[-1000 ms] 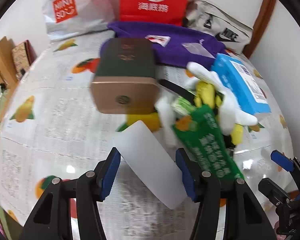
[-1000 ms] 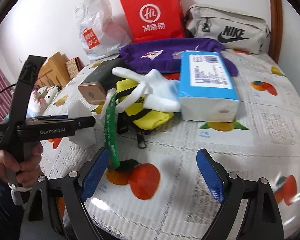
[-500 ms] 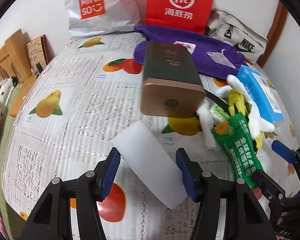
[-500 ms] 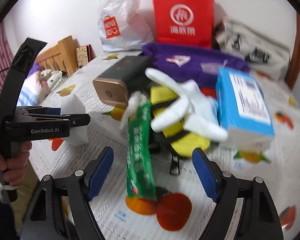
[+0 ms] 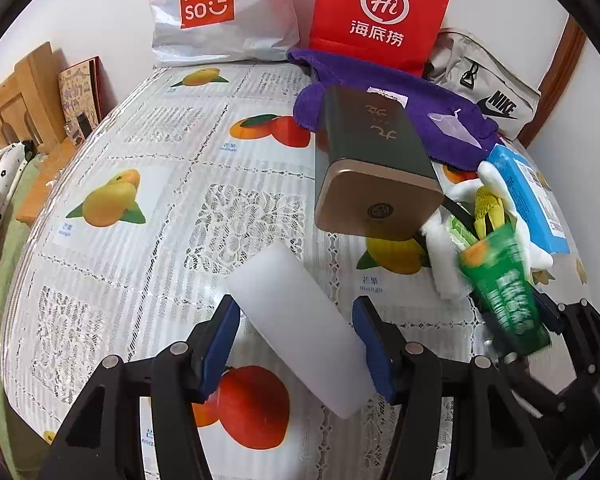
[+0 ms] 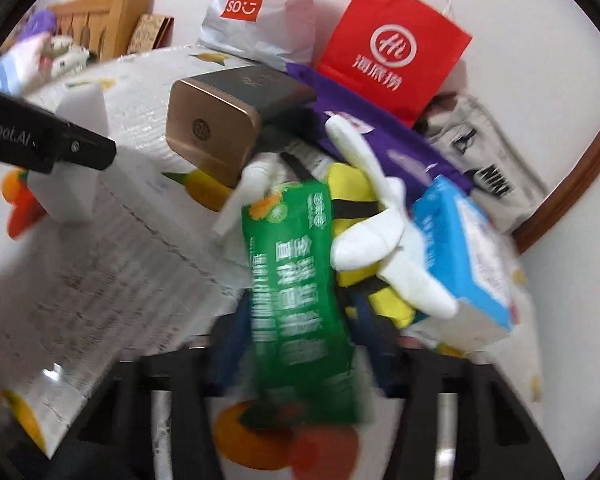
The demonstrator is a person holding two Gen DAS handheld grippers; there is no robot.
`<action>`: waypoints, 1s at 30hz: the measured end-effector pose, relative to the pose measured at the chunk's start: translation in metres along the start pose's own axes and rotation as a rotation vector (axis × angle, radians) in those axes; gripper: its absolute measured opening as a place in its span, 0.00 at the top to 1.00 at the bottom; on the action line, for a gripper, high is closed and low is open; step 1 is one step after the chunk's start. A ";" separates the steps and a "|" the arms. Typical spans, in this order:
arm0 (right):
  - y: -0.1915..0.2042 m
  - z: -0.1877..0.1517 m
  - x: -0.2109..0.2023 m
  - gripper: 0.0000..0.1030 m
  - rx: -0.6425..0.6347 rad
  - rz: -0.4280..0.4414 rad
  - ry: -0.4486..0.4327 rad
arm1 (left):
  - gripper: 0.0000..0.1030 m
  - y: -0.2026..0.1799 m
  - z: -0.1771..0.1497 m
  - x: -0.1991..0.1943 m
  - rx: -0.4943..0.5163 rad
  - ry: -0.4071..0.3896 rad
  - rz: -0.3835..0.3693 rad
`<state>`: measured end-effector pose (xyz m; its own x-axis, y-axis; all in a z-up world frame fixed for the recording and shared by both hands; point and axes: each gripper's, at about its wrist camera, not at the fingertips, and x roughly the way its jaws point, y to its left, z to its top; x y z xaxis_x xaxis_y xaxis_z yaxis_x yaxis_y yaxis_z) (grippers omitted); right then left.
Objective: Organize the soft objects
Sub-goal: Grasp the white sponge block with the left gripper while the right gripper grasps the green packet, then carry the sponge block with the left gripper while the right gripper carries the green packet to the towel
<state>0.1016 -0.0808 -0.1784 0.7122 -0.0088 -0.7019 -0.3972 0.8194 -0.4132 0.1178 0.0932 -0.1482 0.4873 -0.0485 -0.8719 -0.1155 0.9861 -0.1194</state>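
My left gripper (image 5: 296, 320) is shut on a white foam block (image 5: 300, 320), which lies slantwise between the blue pads above the fruit-print tablecloth (image 5: 160, 200). My right gripper (image 6: 300, 340) is closing on a green packet (image 6: 296, 288). Both of its pads sit against the packet's sides, and the picture is blurred. In the left wrist view the green packet (image 5: 504, 300) stands tilted at the right. Behind it lies a yellow plush toy (image 6: 356, 184) with white wings, partly hidden by the packet.
A dark green box with a gold end (image 5: 376, 168) stands mid-table. A blue tissue pack (image 5: 532, 200) lies right of the plush, and a purple cloth (image 5: 440, 112) behind it. A red paper bag (image 5: 380, 16), a white bag (image 5: 220, 12) and a grey bag (image 5: 484, 80) line the wall.
The right gripper's jaws came together from wide apart onto the green packet while the hand rolled and moved in. The left gripper carried the white block to the left.
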 end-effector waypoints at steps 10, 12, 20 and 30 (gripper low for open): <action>-0.038 -0.024 -0.042 0.72 0.183 0.252 -0.078 | 0.45 -0.011 -0.007 -0.009 0.010 -0.002 -0.001; -0.047 -0.033 -0.046 0.72 0.214 0.259 -0.079 | 0.45 -0.014 -0.010 -0.013 0.010 -0.003 -0.012; -0.090 -0.073 -0.044 0.72 0.313 0.208 -0.030 | 0.45 -0.034 -0.012 -0.023 0.029 -0.009 -0.030; -0.115 -0.104 -0.021 0.72 0.398 0.199 0.069 | 0.45 -0.045 -0.008 -0.018 0.036 0.020 -0.009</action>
<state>0.0722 -0.2345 -0.1763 0.5993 0.1440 -0.7874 -0.2590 0.9657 -0.0204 0.1076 0.0487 -0.1312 0.4708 -0.0598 -0.8802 -0.0798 0.9907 -0.1100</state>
